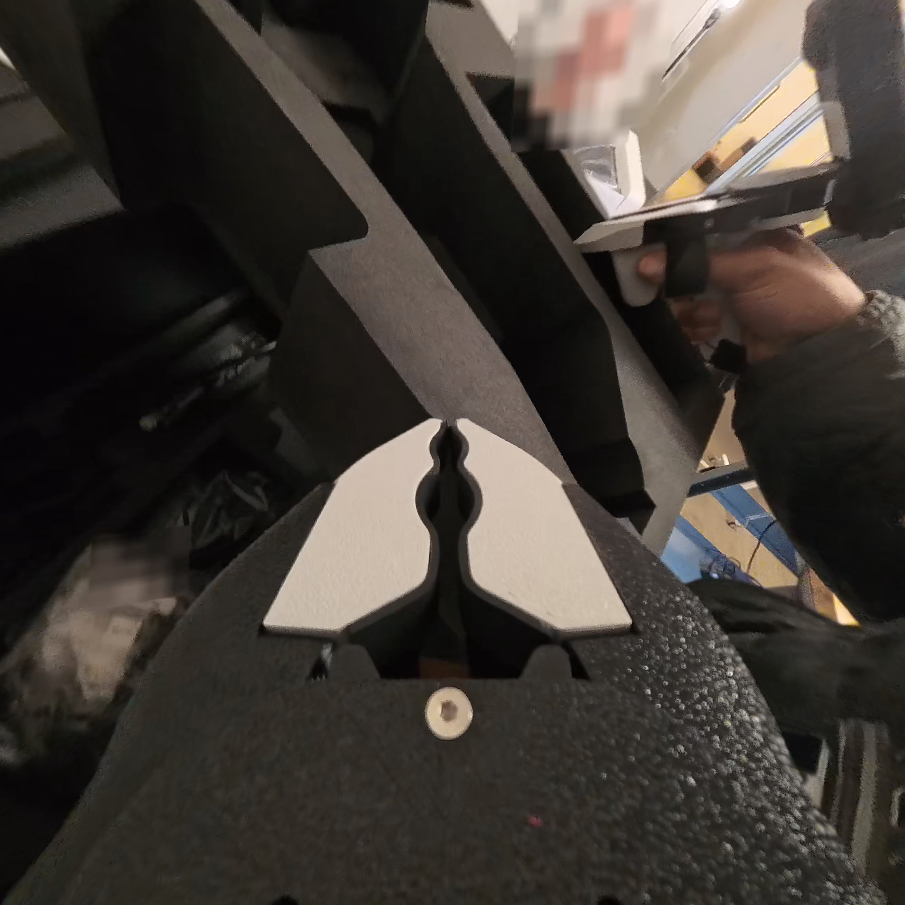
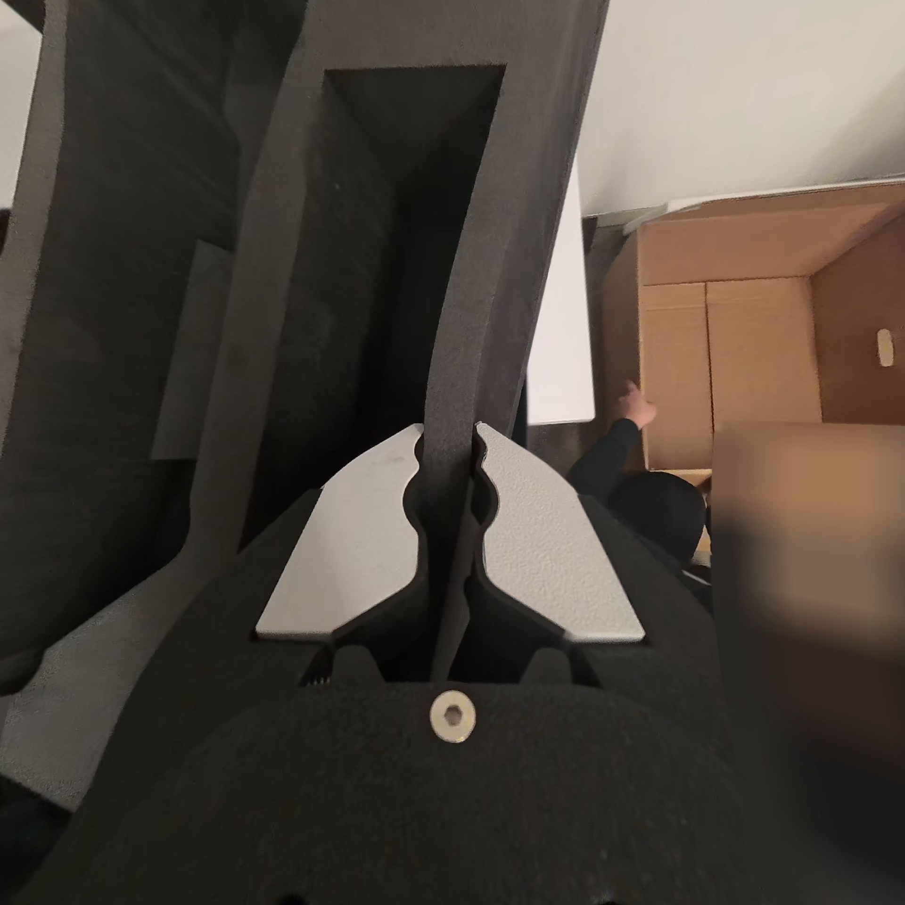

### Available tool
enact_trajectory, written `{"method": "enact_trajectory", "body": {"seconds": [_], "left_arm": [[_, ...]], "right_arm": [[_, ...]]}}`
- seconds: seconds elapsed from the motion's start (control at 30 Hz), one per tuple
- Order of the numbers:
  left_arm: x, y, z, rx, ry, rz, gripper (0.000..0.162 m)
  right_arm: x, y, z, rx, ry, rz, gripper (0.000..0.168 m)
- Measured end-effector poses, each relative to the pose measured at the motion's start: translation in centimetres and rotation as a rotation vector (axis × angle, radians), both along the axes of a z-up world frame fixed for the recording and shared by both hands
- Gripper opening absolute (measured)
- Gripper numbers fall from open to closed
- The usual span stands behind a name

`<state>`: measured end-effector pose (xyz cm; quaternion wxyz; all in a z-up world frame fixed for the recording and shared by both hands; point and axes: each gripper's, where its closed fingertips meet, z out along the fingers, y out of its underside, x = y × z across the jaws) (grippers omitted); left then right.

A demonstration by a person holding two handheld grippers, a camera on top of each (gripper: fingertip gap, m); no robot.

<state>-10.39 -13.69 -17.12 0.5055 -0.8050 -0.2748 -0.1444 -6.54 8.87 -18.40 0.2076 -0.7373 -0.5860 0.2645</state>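
Observation:
A large dark grey foam insert (image 2: 372,303) with deep cut-out pockets fills both views and is held up in the air. My right gripper (image 2: 449,431) is shut on one of its thin outer walls, which runs down between the white fingers (image 2: 352,553). My left gripper (image 1: 448,422) has its tips nearly together, pinched on a narrow edge of the same foam insert (image 1: 406,313). The right gripper also shows in the left wrist view (image 1: 612,235) at the upper right, held by a hand (image 1: 764,294) against the foam's far edge.
An open cardboard box (image 2: 734,343) stands at the right, with a person's black-sleeved arm (image 2: 607,455) reaching to it. A white wall rises behind. Crumpled plastic wrapping (image 1: 98,636) lies at the lower left. A blue frame (image 1: 734,514) shows at the right. The grippers' ends are close to 25 cm from one another.

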Motion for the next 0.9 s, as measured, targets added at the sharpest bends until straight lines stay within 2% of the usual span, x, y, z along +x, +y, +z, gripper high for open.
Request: {"method": "enact_trajectory", "body": {"seconds": [0.2, 0.3, 0.47, 0.57, 0.7, 0.8, 0.9], "left_arm": [[-7.6, 8.4, 3.9, 0.079, 0.132, -0.032, 0.001], [-12.6, 14.2, 6.3, 0.127, 0.172, -0.060, 0.001], [-19.4, 24.3, 9.2, 0.104, 0.291, -0.161, 0.000], [-23.0, 29.4, 9.4, 0.089, 0.326, -0.195, 0.000], [-26.9, 33.9, 8.5, 0.092, 0.334, -0.209, 0.000], [-30.2, 36.7, 7.7, 0.080, 0.336, -0.190, 0.000], [-33.3, 40.2, 6.2, 0.058, 0.298, -0.208, 0.000]], "right_arm": [[-4.5, 6.9, 0.2, -0.047, 0.029, -0.062, 0.014], [-7.7, 10.7, -0.9, -0.160, 0.047, -0.097, 0.014], [-13.2, 17.7, -2.8, -0.339, 0.070, -0.174, 0.016], [-16.0, 21.9, -3.2, -0.405, 0.092, -0.239, 0.018], [-19.3, 25.5, -4.8, -0.431, 0.046, -0.248, 0.021], [-21.9, 26.9, -5.7, -0.558, 0.086, -0.264, 0.041], [-23.6, 27.6, -7.8, -0.652, 0.068, -0.266, 0.048]]}}
